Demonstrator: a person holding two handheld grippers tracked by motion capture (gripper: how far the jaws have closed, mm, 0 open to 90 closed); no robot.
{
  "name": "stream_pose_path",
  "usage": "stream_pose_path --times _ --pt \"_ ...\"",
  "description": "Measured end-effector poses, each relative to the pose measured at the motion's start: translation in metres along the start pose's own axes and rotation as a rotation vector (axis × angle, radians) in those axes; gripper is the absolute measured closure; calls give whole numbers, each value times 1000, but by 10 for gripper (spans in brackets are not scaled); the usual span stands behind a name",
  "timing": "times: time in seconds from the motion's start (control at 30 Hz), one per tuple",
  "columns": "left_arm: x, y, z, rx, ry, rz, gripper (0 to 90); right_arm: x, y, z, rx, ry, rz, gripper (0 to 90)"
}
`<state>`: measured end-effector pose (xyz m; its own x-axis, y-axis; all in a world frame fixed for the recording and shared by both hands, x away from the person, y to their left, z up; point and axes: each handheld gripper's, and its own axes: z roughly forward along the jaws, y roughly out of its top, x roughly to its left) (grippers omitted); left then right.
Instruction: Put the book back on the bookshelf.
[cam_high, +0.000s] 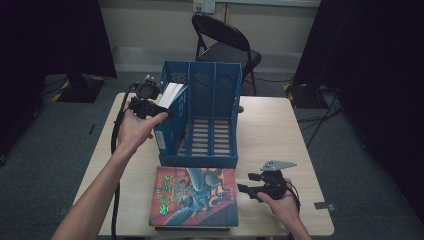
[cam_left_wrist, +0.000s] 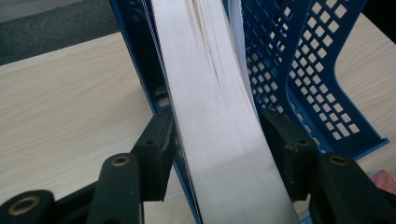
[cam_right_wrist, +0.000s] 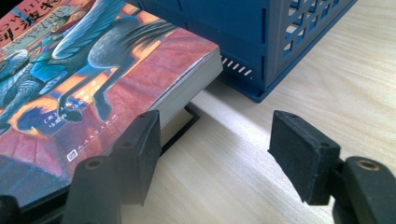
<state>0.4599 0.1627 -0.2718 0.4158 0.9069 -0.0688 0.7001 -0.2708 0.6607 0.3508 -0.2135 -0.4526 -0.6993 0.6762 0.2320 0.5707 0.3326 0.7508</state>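
While the left gripper (cam_high: 152, 107) is clenching a book (cam_left_wrist: 210, 116) by its page edge at the upper left of the high view, the book is standing tilted in the leftmost slot of the blue file rack (cam_high: 215, 95), its long axis running up between the jaws. The right gripper (cam_high: 250, 190) is resting released at lower right, just beside the flat book (cam_high: 195, 196).

Black tongs (cam_high: 162, 111) with brass screw eyes, trailing black cables.
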Motion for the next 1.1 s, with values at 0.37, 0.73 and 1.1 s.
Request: stream_pose_path --times 0.37,0.73,1.1 --pt "6 7 4 58 74 -103 481 -1 -1 -2 -3 7 8 337" --pt "1 24 12 82 52 -106 368 -1 0 -2 1 23 24 341" --pt "5 33 32 218 90 -121 474 -3 -1 -2 7 40 40 347"
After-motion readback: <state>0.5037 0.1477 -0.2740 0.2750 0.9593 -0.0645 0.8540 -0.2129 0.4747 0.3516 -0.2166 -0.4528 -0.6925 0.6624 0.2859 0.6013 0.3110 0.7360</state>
